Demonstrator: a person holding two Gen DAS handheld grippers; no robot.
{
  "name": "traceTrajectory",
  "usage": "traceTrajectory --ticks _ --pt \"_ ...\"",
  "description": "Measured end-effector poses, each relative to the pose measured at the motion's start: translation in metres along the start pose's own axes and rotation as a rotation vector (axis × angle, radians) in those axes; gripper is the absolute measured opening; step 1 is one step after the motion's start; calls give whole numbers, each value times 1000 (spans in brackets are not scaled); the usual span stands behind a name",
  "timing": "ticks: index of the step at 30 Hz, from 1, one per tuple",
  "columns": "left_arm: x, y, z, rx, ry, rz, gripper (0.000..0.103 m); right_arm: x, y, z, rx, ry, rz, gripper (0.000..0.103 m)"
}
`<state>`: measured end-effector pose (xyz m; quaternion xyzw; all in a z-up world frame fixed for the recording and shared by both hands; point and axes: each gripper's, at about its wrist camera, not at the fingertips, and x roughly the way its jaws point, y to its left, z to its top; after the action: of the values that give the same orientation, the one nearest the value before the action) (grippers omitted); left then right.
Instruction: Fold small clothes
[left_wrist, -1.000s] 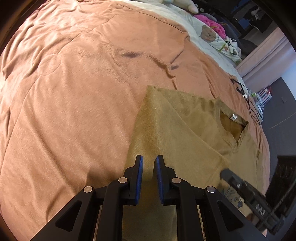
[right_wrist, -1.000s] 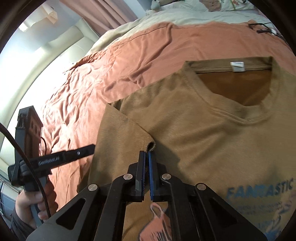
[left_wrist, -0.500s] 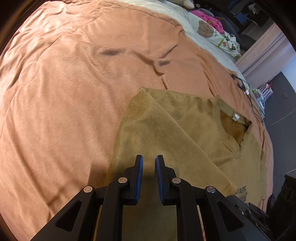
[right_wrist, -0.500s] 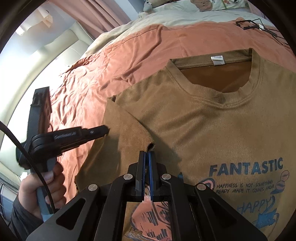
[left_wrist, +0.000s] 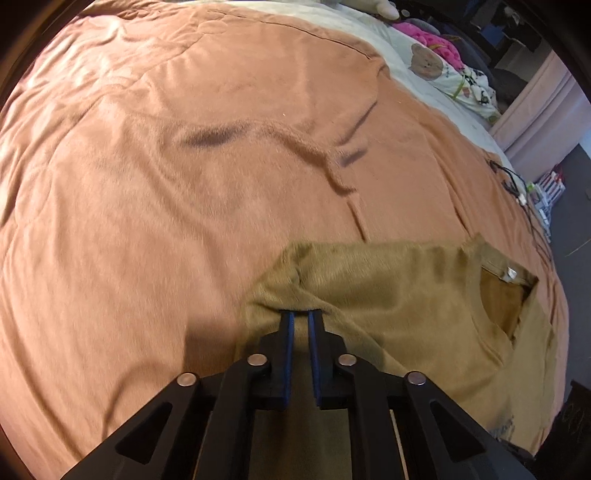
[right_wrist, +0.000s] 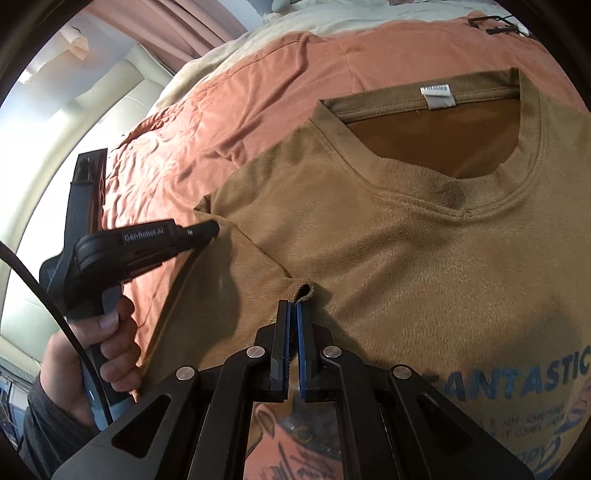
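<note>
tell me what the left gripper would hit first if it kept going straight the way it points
Most likely the brown t-shirt: the left gripper already has its tips at the bunched sleeve fold. Beyond that lies only the orange bedspread, though depth is hard to judge here.

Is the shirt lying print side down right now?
No: in the right wrist view the tan T-shirt lies print side up, with blue FANTASTIC lettering and the neck label both showing.
</note>
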<state>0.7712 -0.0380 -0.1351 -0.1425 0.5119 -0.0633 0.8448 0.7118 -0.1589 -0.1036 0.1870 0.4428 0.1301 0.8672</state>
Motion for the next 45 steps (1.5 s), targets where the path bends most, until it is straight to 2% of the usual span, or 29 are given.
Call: traceTrajectory --ticks 5,8,11,12,13,15,24,26,33,40,42,45 --pt "-2 9 11 -6 -25 56 4 0 -10 -6 50 27 23 1" --pt "-12 17 10 -32 -12 35 4 -8 -16 -9 68 37 49 1" --pt "-26 20 2 -15 0 40 4 -19 -19 -11 79 29 52 8" --pt "-31 21 -1 -14 3 33 4 -22 -19 -10 78 24 52 17" --pt "-37 22 -6 -14 7 18 5 -27 -17 -11 72 15 55 32" --pt "-47 24 -14 -3 26 5 5 -36 -12 -14 54 -5 48 46" --pt "-79 28 -71 35 87 -30 5 -73 3 -40 1 -13 -7 47" --pt "-82 27 -80 45 100 -35 5 -83 2 -45 -1 -3 13 47" --pt "-100 25 -110 64 123 -56 5 -126 3 -60 -32 -13 -25 47" --pt "-82 26 -134 64 204 4 5 -175 -7 -78 -6 -25 5 47" --pt "-84 24 -138 70 203 18 5 -191 -15 -83 -8 -28 6 47" --pt "-95 21 -139 55 190 23 5 -222 -29 -93 -7 -64 -21 69"
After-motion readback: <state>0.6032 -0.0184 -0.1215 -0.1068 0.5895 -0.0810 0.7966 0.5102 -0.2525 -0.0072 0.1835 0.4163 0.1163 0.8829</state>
